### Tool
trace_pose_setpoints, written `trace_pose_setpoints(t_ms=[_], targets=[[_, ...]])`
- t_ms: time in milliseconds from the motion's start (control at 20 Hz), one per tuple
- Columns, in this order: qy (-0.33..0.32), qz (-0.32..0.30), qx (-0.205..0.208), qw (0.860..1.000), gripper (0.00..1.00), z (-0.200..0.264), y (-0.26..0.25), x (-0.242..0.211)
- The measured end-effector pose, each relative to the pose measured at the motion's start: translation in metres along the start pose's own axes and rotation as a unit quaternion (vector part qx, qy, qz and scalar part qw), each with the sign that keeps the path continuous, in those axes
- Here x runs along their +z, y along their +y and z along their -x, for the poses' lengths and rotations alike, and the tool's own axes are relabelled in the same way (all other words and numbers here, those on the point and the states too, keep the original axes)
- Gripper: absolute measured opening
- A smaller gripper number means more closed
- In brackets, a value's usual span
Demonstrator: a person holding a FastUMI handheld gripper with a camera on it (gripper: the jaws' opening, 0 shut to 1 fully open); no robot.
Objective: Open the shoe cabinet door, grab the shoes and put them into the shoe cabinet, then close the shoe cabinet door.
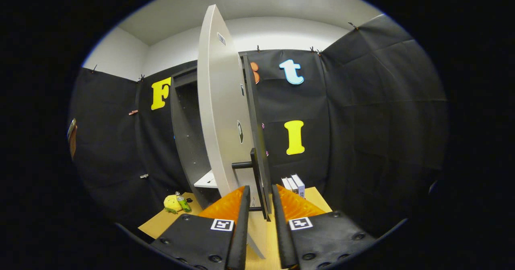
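Wooden table (165,221), cabinet door (219,113) handle (257,181) between gripper (259,199) fingers

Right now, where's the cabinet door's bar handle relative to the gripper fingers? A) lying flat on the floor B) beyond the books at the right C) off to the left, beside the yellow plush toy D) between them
D: the dark bar handle on the open cabinet door stands in the gap between the fingers of the gripper; whether both fingers press on it cannot be told.
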State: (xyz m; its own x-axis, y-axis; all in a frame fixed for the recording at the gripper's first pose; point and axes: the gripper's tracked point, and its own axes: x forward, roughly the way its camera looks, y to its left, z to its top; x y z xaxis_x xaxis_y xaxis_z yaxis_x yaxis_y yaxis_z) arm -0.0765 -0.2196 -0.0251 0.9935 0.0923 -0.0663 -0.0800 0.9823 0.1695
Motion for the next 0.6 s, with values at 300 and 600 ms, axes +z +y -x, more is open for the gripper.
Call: trace_pose_setpoints(t_ms=[300,600], targets=[[-0.035,-0.002,-0.015,0.999,0.86,0.039,0.035,0.018],[-0.043,0.027,0.014,0.999,0.92,0.054,0.120,0.012]])
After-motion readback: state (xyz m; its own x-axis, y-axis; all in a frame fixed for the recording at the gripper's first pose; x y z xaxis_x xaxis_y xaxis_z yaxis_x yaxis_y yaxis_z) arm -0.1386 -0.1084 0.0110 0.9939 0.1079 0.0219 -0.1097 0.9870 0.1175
